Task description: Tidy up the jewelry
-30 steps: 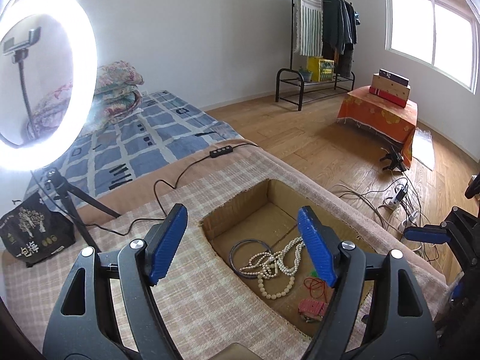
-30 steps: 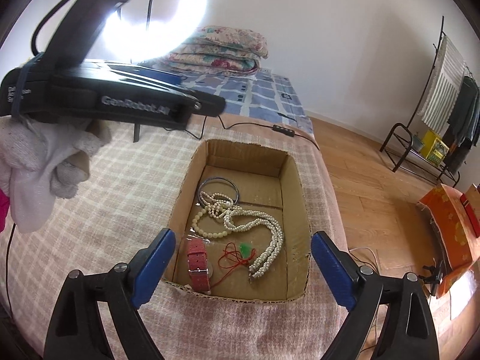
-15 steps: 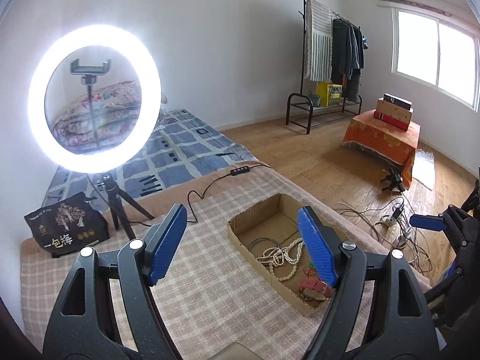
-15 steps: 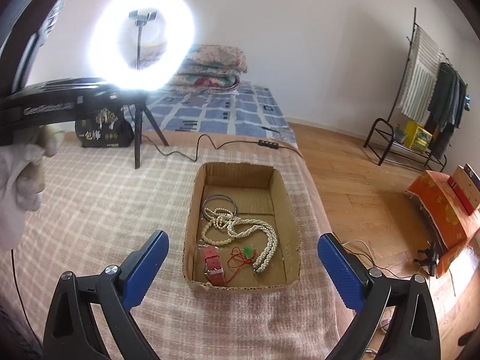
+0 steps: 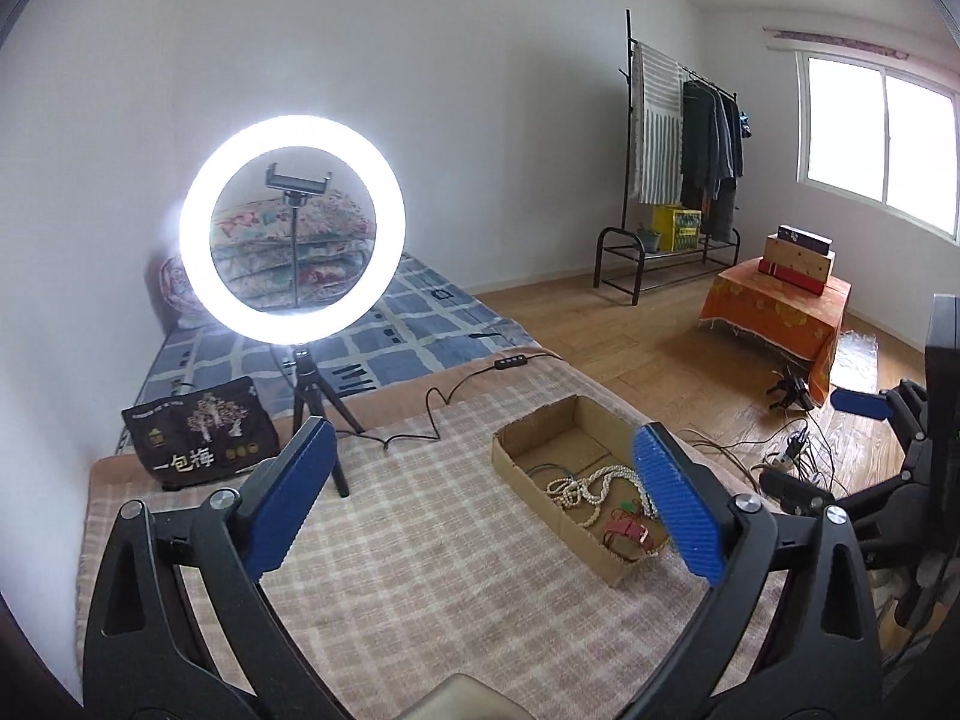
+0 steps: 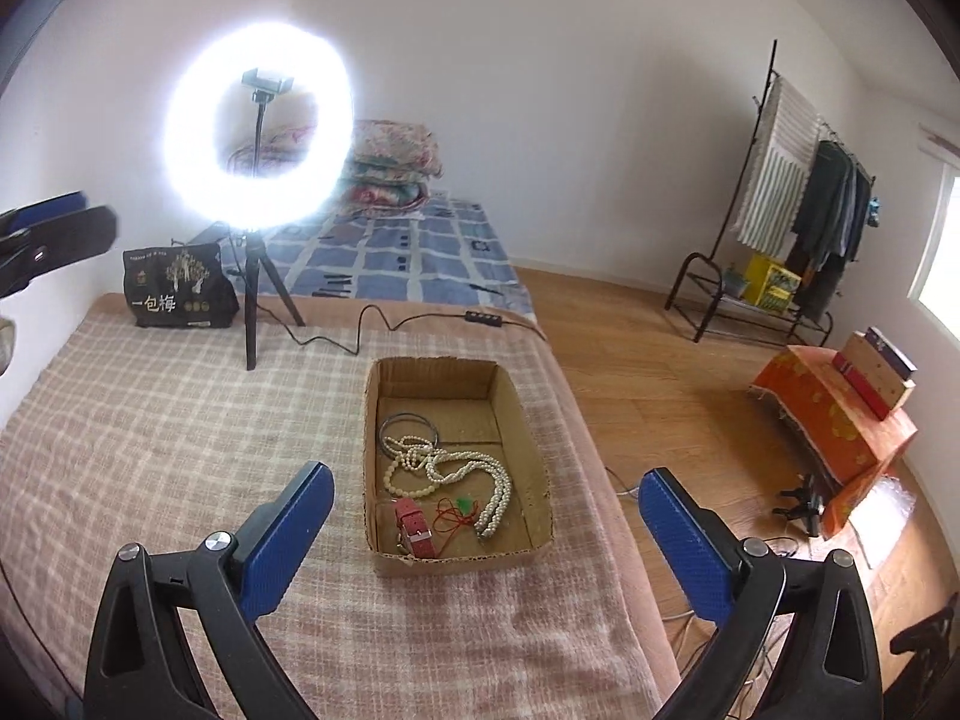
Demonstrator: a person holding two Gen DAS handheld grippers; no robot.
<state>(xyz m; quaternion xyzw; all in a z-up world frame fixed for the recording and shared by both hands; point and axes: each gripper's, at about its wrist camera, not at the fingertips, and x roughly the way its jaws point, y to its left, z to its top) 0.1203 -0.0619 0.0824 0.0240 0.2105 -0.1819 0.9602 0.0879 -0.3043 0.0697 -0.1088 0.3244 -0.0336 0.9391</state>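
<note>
A shallow cardboard box (image 6: 457, 558) (image 5: 555, 519) sits on the checked pink cloth (image 6: 180, 438). In it lie white pearl necklaces (image 6: 456, 468) (image 5: 582, 489), a grey bangle (image 6: 408, 429), a red watch (image 6: 411, 525) (image 5: 627, 531) and a red cord with a green pendant (image 6: 459, 507). My right gripper (image 6: 486, 474) hovers above and in front of the box, open and empty. My left gripper (image 5: 483, 438) hangs to the left of the box, its jaws opening with nothing between them. Each gripper shows at the edge of the other's view.
A lit ring light (image 6: 258, 126) on a small tripod stands at the back of the cloth, its cable (image 6: 360, 330) trailing right. A black bag (image 6: 174, 288) leans beside it. The cloth's right edge drops to a wooden floor with cables, a clothes rack and an orange-covered low table (image 6: 834, 420).
Both grippers have drawn back and risen from the box, which now looks smaller. The left jaws have spread wider. The gloved hand has left the right wrist view.
</note>
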